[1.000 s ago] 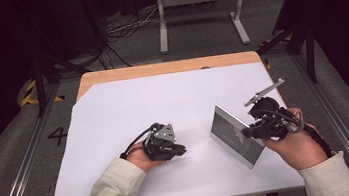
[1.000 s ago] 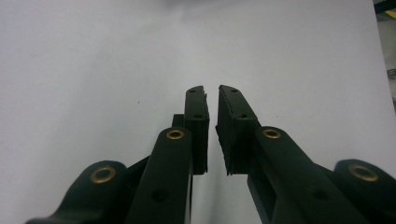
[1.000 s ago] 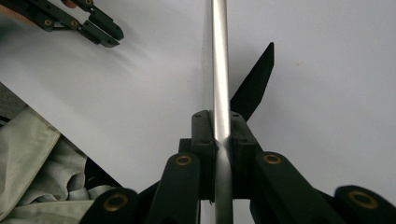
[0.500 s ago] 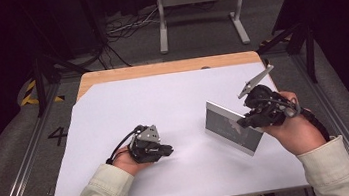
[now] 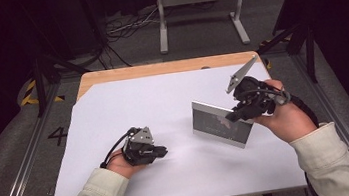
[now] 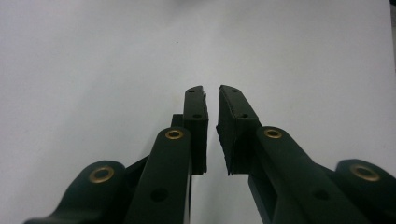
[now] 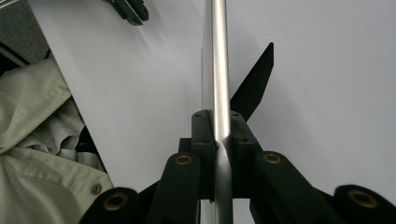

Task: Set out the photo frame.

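Since the earlier frame, the silver picture frame (image 5: 222, 124) has been raised off the white sheet (image 5: 163, 104) — pinched edge-on by the right gripper (image 7: 220, 116). Beyond lies dark floor. The left gripper (image 6: 211, 91) is held narrowly parted, nothing between.

Sleeves: pale beige-green work jacket, long sleeves with buttoned cuffs; a round metal snap shows on the cloth in the right gripper view.
Left gripper (image 5: 161, 151): small black body with a grey three-cornered plate on top.
Right gripper (image 5: 231, 117): black body, its grey three-cornered plate standing up like a fin.
Cables: a black cable loops from the back of each gripper towards the wrist.
Jaws: matt black bars, each ending in a flat rectangular pad.
Fittings: brass-coloured ringed pivots and small dark screw holes along the bars.
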`<state>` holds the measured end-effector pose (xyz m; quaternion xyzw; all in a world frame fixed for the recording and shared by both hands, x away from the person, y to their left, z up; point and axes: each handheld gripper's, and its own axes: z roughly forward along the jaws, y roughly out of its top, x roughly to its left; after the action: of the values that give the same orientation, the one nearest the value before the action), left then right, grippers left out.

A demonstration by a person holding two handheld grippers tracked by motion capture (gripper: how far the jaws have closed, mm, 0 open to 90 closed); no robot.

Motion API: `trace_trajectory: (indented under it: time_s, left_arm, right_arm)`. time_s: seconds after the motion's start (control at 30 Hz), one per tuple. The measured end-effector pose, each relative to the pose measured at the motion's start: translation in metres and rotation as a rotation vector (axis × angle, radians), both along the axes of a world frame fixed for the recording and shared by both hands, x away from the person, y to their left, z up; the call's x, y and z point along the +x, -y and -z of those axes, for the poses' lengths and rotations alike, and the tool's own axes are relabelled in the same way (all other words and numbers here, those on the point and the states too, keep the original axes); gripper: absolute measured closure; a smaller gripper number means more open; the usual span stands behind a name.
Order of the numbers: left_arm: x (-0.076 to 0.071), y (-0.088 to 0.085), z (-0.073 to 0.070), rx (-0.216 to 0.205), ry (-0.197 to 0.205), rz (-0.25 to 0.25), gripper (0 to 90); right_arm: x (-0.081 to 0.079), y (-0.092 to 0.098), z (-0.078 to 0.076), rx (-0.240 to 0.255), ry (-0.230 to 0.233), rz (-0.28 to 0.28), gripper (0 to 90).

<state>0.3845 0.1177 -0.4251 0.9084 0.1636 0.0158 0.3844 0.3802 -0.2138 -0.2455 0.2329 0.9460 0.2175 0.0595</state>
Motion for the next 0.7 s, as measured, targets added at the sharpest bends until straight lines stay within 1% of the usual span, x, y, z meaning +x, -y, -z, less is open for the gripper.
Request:
trace_trajectory:
  time_s: [0.03, 0.13, 0.27, 0.4, 0.43, 0.5, 0.53, 0.6, 0.63, 0.7]
  left_arm:
    - [0.0, 0.0, 0.0, 0.0, 0.0, 0.0, 81.7]
    - [-0.002, -0.005, 0.001, -0.003, 0.001, -0.013, 81.7]
    - [-0.004, -0.011, 0.001, -0.005, -0.003, -0.029, 81.7]
    - [-0.007, -0.017, 0.001, -0.004, 0.001, -0.046, 81.7]
    - [-0.007, -0.018, 0.002, -0.008, -0.004, -0.05, 81.7]
    - [-0.008, -0.021, 0.001, -0.006, 0.001, -0.056, 81.7]
    - [-0.008, -0.022, 0.001, -0.011, 0.002, -0.057, 81.7]
    - [-0.008, -0.023, 0.001, -0.014, -0.001, -0.064, 81.7]
    - [-0.008, -0.024, 0.001, -0.018, -0.005, -0.063, 81.7]
    - [-0.008, -0.024, 0.0, -0.024, -0.008, -0.066, 81.7]
  right_arm:
    - [0.0, 0.0, 0.0, 0.0, 0.0, 0.0, 83.9]
    - [0.004, -0.007, -0.004, -0.001, -0.001, -0.047, 84.0]
    - [0.008, -0.017, -0.01, -0.01, 0.009, -0.1, 83.9]
    - [0.013, -0.024, -0.012, -0.009, 0.01, -0.152, 83.9]
    - [0.015, -0.025, -0.012, -0.01, 0.007, -0.164, 83.9]
    - [0.018, -0.028, -0.012, -0.012, 0.005, -0.189, 83.9]
    - [0.02, -0.031, -0.012, -0.018, 0.001, -0.219, 83.9]
    - [0.022, -0.035, -0.011, -0.025, 0.005, -0.262, 83.9]
    - [0.024, -0.037, -0.011, -0.029, -0.005, -0.28, 83.9]
    - [0.026, -0.04, -0.01, -0.034, -0.001, -0.307, 83.9]
